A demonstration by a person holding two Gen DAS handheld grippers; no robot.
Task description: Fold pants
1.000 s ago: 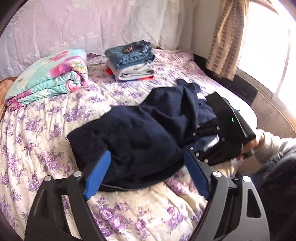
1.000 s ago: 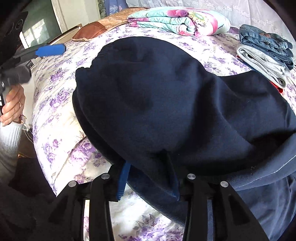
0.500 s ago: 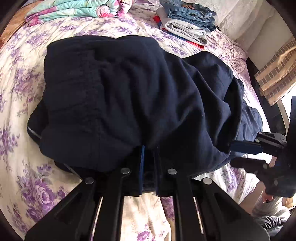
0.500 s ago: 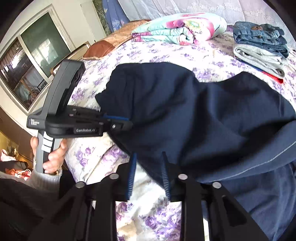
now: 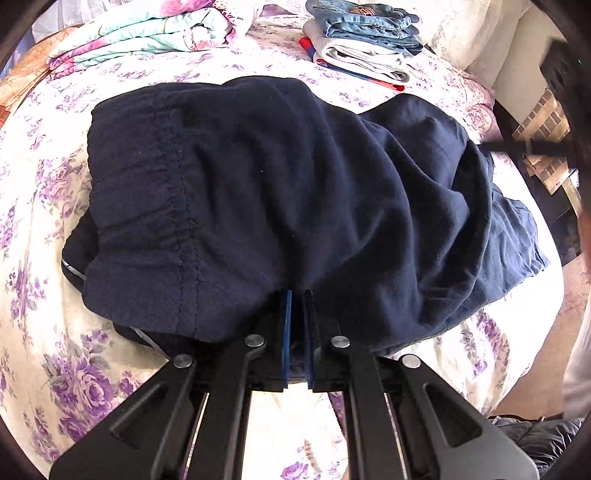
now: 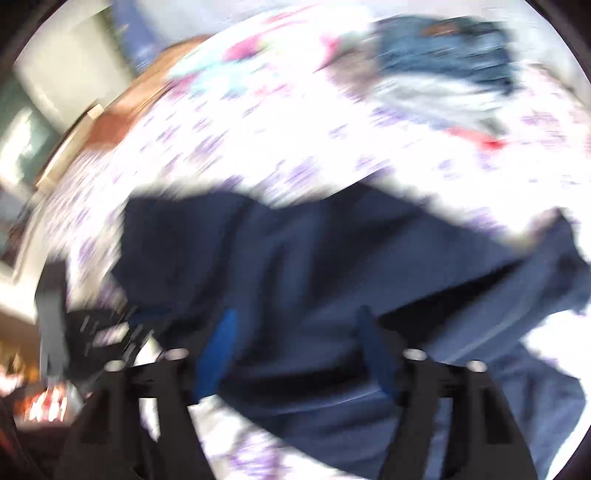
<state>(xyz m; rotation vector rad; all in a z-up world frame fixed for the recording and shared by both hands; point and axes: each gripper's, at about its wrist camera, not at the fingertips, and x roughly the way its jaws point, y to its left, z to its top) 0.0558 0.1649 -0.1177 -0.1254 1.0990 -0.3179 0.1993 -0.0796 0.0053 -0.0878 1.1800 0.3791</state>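
Left wrist view: the left gripper (image 5: 297, 295) points steeply down at the bed (image 5: 48, 288), its blue pads nearly together and pinching the near edge of the navy pants (image 5: 295, 192), with dark cloth in the narrow gap between them. The pants lie in a loose heap in the middle of the bed, the gathered waistband (image 5: 177, 192) on their left side and the rest rumpled off to their right. No writing can be read in this view. Behind the pants a floral quilt (image 5: 147, 33) lies folded at the back left, and a stack of folded clothes (image 5: 365, 40) with jeans on top sits at the back right. The bed's sheet is white with purple flowers; right of the pants a checked curtain (image 5: 543, 129) hangs by a pale wall. Right wrist view: the picture is heavily smeared. The right gripper (image 6: 295, 343) tilts down over the pants (image 6: 295, 266), its jaws having just been opening; the blue pads stand spread with cloth lying between them, not pressed on it. No label is legible. Beyond the pants show the sheet (image 6: 258, 122), the quilt (image 6: 221, 70) and the clothes (image 6: 443, 74).
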